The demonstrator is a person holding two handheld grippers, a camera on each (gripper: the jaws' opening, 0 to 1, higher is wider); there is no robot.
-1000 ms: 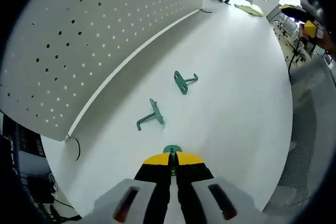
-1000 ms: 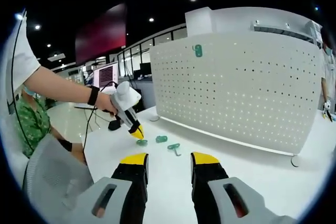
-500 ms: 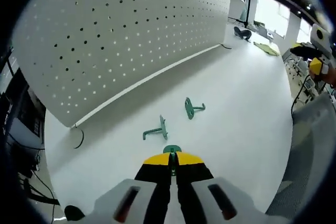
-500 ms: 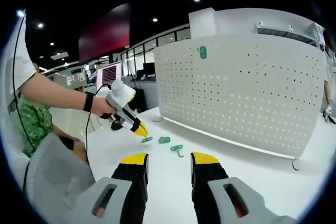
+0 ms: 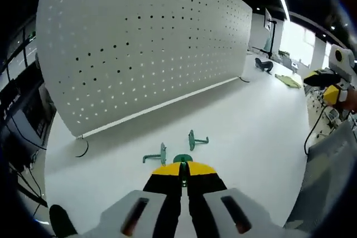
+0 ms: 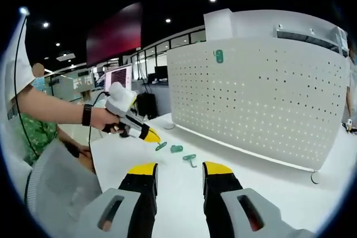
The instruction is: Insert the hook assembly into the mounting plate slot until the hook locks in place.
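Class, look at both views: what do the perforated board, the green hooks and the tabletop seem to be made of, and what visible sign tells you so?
Perforated board: probably painted sheet metal, matt white; thin, evenly punched holes, curved panel. Green hooks: likely metal or hard plastic with a green coating; thin flat plates with a bent prong, faint sheen. The look leaves it open. Tabletop: smooth white laminate or similar, with soft reflections.

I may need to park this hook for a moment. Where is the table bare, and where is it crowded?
Bare: the wide white table between the pegboard's foot rail and the far clutter, and the stretch ahead of the open right tool toward the pegboard. Crowded: just ahead of the left tool, where two loose hooks lie.
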